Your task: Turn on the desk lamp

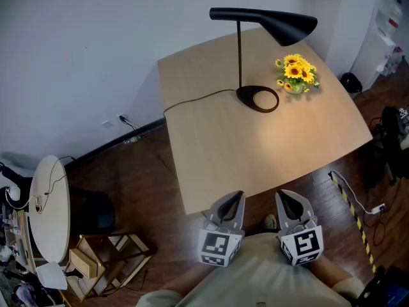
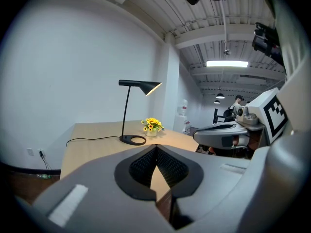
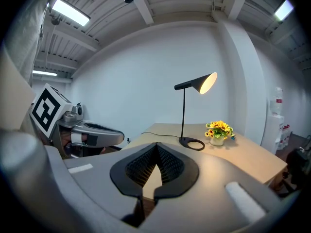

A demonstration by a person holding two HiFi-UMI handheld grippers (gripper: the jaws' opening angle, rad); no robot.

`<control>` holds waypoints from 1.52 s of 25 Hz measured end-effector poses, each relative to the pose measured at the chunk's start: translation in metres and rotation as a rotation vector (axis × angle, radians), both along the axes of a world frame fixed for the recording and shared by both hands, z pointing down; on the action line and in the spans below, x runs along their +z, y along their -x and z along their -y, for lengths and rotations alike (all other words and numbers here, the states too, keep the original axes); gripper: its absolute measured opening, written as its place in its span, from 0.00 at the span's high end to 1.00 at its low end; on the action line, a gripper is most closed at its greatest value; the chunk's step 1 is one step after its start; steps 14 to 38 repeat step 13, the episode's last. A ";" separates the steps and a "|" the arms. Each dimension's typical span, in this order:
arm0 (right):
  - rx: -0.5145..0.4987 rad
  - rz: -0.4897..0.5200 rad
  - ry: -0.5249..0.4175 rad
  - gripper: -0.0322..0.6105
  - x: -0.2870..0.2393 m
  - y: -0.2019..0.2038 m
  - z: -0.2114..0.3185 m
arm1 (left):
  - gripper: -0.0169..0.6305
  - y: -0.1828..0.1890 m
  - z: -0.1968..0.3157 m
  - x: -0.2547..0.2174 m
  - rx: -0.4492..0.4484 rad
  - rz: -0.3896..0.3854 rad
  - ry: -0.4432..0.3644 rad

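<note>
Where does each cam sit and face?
Head view: on the person's head, steeply down at the table; left gripper, right gripper, shirt at bottom.
Left gripper view: on the left gripper, along its shut jaws toward the desk lamp; right gripper at right.
Right gripper view: same from the right gripper; left gripper at left.
Shared: desk lamp and sunflowers, all three.

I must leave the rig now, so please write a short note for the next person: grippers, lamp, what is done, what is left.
Left gripper: shut, empty, held close to the body, short of the table.
Right gripper: the same, beside it.
Desk lamp: at the table's far side, sunflowers beside its base.
Done: the shade glows and warm light falls on the table, so the lamp seems on.
Left: nothing visible.
</note>
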State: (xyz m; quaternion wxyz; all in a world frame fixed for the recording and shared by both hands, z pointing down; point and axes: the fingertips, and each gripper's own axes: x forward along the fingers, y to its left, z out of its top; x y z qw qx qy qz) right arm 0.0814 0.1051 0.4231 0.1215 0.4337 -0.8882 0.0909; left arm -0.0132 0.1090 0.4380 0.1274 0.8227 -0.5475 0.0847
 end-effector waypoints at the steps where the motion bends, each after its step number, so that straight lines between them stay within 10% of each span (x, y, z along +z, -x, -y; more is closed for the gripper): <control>1: -0.001 0.000 -0.001 0.95 0.000 0.001 0.000 | 0.97 0.001 0.000 0.000 -0.001 0.001 -0.001; 38: -0.013 0.004 0.001 0.95 0.002 0.006 0.004 | 0.97 0.007 0.001 0.000 -0.015 0.005 0.000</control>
